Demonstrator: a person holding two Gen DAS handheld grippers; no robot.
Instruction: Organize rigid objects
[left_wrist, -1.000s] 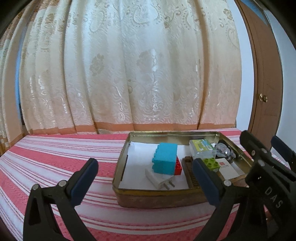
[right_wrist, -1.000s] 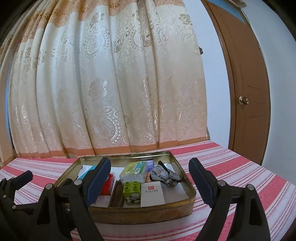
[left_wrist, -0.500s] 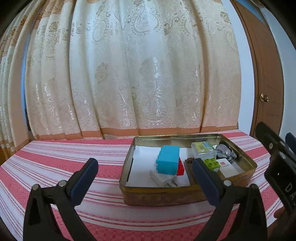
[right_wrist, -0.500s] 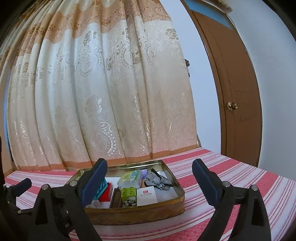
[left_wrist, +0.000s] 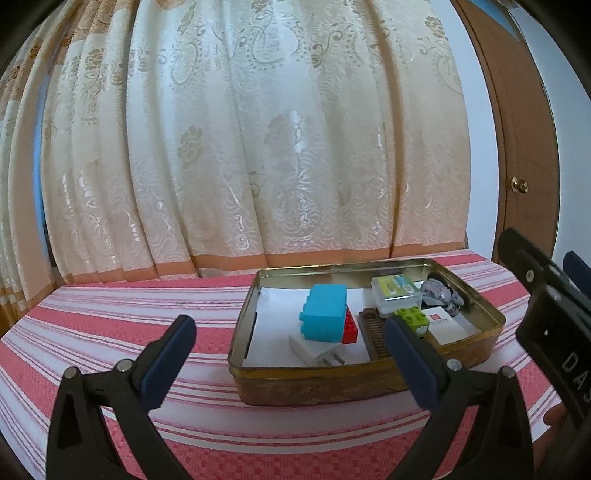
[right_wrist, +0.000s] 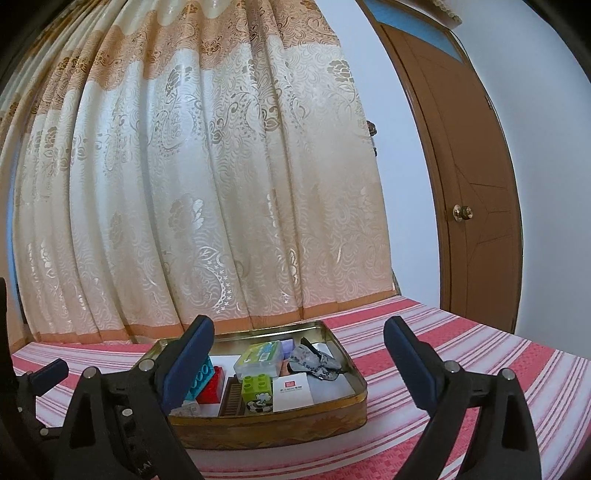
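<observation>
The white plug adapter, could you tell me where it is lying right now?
In the left wrist view the white plug adapter lies inside the tin, near its front wall, below the blue block.

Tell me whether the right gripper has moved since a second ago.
Yes. The right gripper has backed away from the gold tin, which now looks smaller and lower between its open fingers; its jaws have just been opening, with nothing gripped.

A tin (left_wrist: 314, 384) sits on the bed (left_wrist: 110, 325) before the curtain (left_wrist: 240, 147) (door (right_wrist: 472, 184) to its right), holding blocks (left_wrist: 327, 310) left, boxes (left_wrist: 397, 290) right.

right tongs (left_wrist: 561, 291) — "DAS", perhaps cut off
</observation>
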